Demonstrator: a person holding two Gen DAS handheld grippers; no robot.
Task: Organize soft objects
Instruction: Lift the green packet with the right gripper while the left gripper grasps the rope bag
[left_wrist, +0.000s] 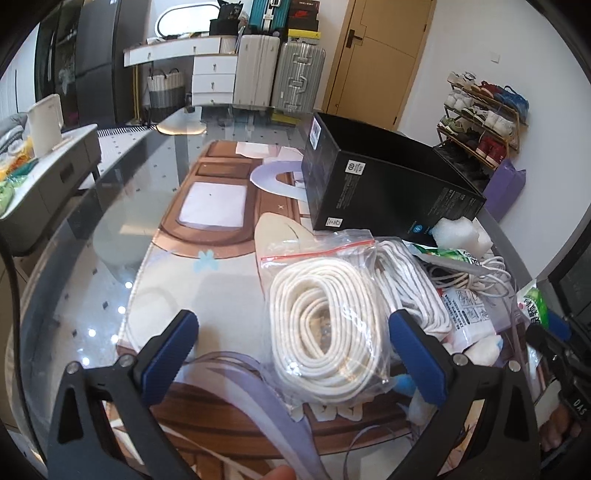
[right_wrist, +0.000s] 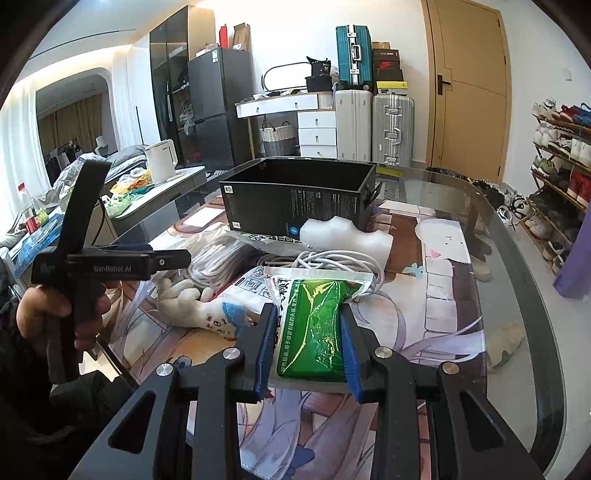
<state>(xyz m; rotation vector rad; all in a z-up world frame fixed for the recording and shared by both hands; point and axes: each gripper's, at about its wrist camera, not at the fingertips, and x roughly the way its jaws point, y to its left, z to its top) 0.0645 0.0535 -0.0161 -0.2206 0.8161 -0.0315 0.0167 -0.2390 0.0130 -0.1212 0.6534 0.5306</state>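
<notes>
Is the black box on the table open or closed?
Open: the black box stands with its top missing, inner walls visible in the right wrist view. Contents cannot tell.

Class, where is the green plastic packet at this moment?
In the right wrist view, the green plastic packet sits low and central between the right gripper fingers, just ahead of the coiled white cable.

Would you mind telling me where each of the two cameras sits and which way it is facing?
Left wrist: sits on the left gripper, looking forward over the bagged white rope coil toward the black box; its open blue fingers and a fingertip at the bottom edge show.
Right wrist: sits on the right gripper, looking toward the same box, its fingers closed on the green packet; the person's left hand holding the other gripper shows at left.
Shared: the black box, white foam block, rope coil, suitcases and door.
</notes>
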